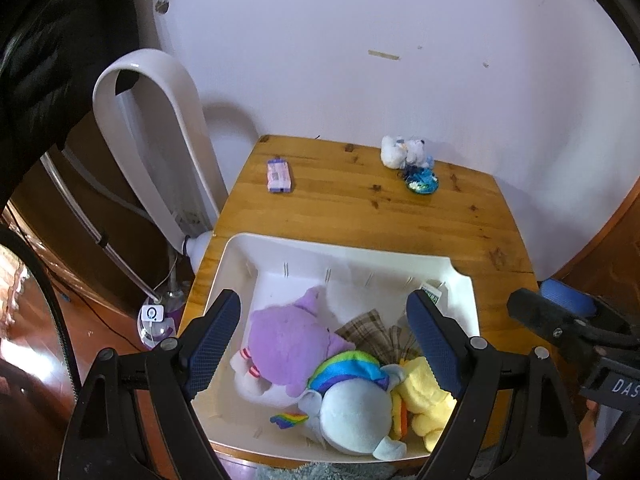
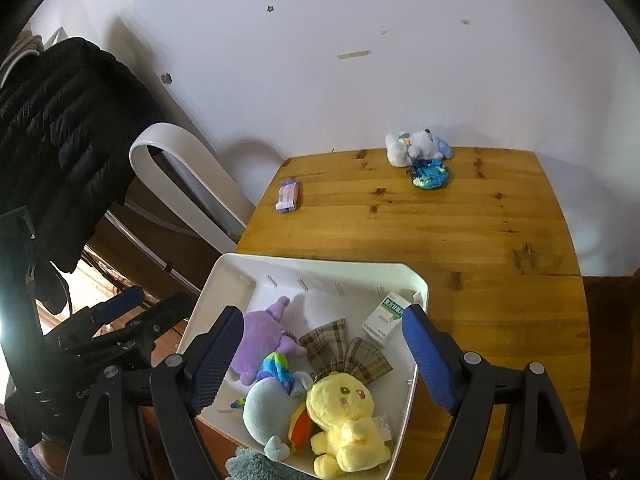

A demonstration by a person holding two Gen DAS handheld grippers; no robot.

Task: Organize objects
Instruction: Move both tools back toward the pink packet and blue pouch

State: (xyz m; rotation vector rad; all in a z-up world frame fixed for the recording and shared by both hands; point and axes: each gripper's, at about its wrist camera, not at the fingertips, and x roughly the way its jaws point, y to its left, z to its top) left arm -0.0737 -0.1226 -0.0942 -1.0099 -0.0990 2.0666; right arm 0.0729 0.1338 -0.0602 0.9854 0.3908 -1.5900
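Note:
A white bin (image 1: 352, 250) (image 2: 320, 266) sits on the near left of a wooden table (image 1: 400, 216) (image 2: 480, 240). In it lie a purple plush (image 1: 288, 340) (image 2: 260, 336), a pale blue rainbow-maned plush (image 1: 352, 404) (image 2: 268, 400), a yellow plush (image 1: 424, 396) (image 2: 344, 408), a plaid cloth (image 1: 372, 328) (image 2: 344, 344) and a small carton (image 2: 384, 316). At the table's far edge lie a white-blue plush (image 1: 404, 152) (image 2: 418, 146), a blue crocheted piece (image 1: 422, 182) (image 2: 432, 174) and a purple packet (image 1: 279, 176) (image 2: 289, 196). My left gripper (image 1: 324, 344) and right gripper (image 2: 320, 354) hover open and empty above the bin.
A white loop-shaped fan (image 1: 156, 136) (image 2: 192, 176) stands left of the table against the white wall. A black puffer jacket (image 1: 52, 40) (image 2: 64, 120) hangs at the left. Cables and a small device (image 1: 152, 314) lie on the floor there.

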